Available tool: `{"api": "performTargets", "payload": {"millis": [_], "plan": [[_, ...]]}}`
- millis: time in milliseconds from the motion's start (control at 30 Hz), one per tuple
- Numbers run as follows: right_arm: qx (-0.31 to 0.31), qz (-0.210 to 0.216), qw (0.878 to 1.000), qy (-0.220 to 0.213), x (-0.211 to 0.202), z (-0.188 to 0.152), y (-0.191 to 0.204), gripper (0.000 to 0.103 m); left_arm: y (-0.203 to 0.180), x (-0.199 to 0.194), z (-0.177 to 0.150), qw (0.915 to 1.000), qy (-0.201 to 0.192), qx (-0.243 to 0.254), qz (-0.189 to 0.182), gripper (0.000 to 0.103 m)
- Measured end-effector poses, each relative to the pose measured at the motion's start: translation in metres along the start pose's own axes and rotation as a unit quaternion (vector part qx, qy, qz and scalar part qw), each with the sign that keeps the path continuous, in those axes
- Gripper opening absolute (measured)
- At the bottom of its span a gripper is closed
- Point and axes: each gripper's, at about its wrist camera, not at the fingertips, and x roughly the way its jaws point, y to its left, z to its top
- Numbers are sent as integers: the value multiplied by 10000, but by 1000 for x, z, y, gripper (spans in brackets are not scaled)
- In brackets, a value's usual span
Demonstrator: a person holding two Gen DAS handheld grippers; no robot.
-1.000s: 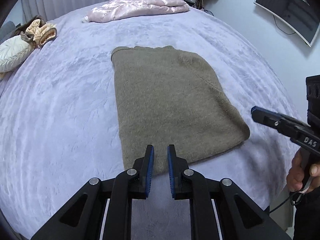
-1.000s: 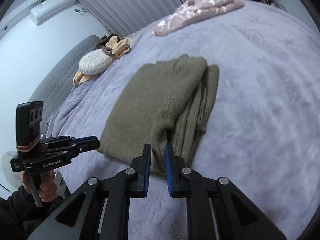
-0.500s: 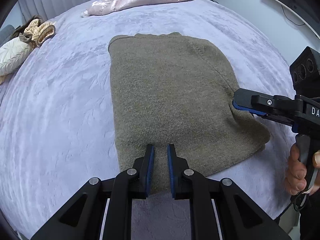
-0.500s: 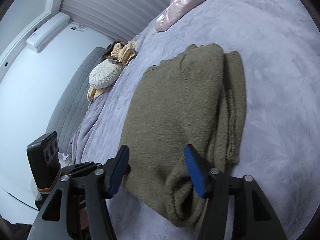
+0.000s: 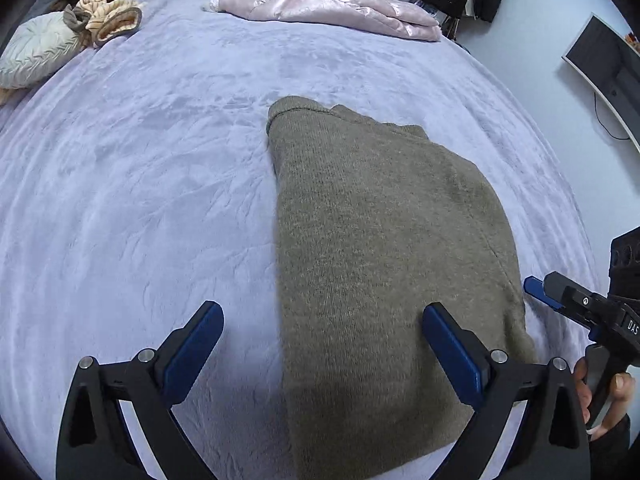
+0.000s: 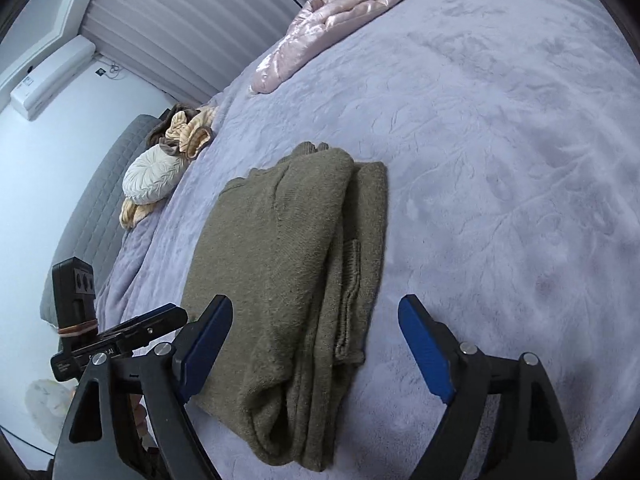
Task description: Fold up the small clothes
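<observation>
An olive-brown knit sweater (image 5: 384, 248) lies folded lengthwise on the lavender bed (image 5: 140, 184). My left gripper (image 5: 324, 344) is wide open, its fingers straddling the sweater's near left edge just above it. My right gripper (image 6: 316, 340) is wide open over the sweater's (image 6: 280, 272) near right corner, where the folded layers stack. The right gripper also shows at the right edge of the left wrist view (image 5: 576, 304), and the left gripper shows at the left of the right wrist view (image 6: 120, 340). Neither holds cloth.
A pink satin jacket (image 5: 328, 4) lies at the bed's far side. A white cushion (image 5: 36, 52) and beige clothes (image 5: 108, 16) sit at the far left. A wall screen (image 5: 604, 68) hangs right; the bed's near edge is close.
Both grippers have opened wide from shut. The left gripper shifted left to the sweater's left edge; the right one moved in over the near right corner.
</observation>
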Motion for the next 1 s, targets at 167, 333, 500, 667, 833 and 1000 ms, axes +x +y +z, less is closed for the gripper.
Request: {"api": "performTargets", "payload": {"millis": [167, 333, 500, 667, 833, 1000], "plan": [[129, 179, 9995, 209, 27, 13, 0, 88, 10, 30, 18, 9969, 366, -294, -627, 100], [202, 152, 9985, 491, 59, 27, -1, 88, 20, 58, 25, 9904, 640, -487, -1127, 102], [-114, 55, 9982, 581, 76, 31, 7, 83, 18, 63, 27, 9890, 511, -326, -1352, 89], [-233, 124, 9978, 607, 75, 28, 14, 50, 6, 52, 27, 9902, 297, -10, -1365, 59], [-419, -38, 9976, 548, 70, 26, 28, 44, -2, 40, 27, 9921, 146, 202, -1230, 50], [-588, -82, 9973, 434, 57, 23, 47, 41, -4, 30, 27, 9931, 141, 223, -1141, 48]]}}
